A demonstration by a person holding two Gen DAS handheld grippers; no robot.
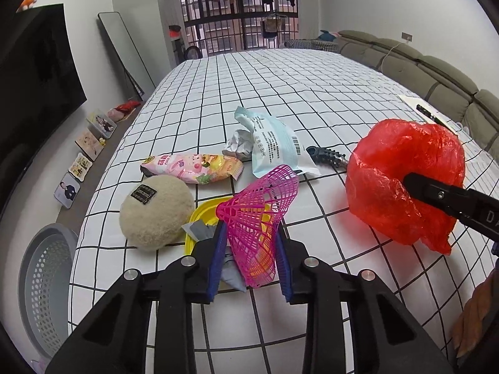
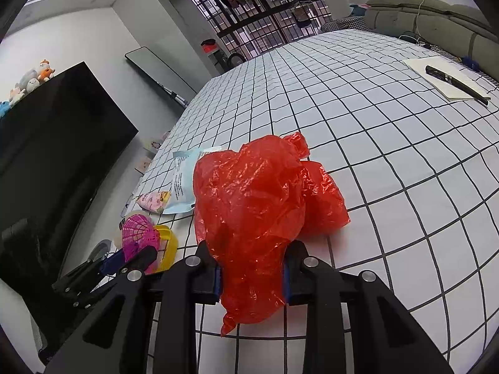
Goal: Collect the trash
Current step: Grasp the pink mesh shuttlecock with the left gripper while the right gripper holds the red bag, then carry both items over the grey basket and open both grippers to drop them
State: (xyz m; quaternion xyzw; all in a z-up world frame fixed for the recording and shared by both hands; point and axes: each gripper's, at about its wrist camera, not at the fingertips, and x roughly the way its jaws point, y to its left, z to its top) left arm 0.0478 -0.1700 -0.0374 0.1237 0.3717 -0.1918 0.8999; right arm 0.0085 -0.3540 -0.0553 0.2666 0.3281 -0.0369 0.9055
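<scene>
A: What sits between the left jaws?

B: A pink mesh swatter head [image 1: 259, 218]. It stands on edge between the two blue pads [image 1: 218, 258] of the left gripper [image 1: 251, 233], bowed into a cone, with the pads pressing both its sides. The jaws are narrow and gripping it.

A: And under it?

B: A yellow lid [image 1: 202, 215] lies flat on the bed [image 1: 280, 87], with grey scraps [image 1: 198, 229] over its near edge, just by the left pad.

A: The right side?

B: The right gripper [image 2: 252, 272] is closed on a red bag [image 2: 252, 199]. The plastic is bunched between the pads; its bulk billows out ahead of the jaws and rests on the checked sheet, and a tail hangs back behind them.

A: What else is loose?

B: A beige ball [image 1: 156, 215] touches the lid's left edge. Beyond it lie a pink wrapper [image 1: 193, 168], a pale blue packet [image 1: 274, 143] over crumpled paper [image 1: 237, 146], and a dark knobbed handle [image 1: 327, 155] running toward the bag. All are apart from both jaws.

A: Any bin?

B: A grey perforated basket [image 1: 43, 286] stands on the floor by the bed's left edge.
</scene>
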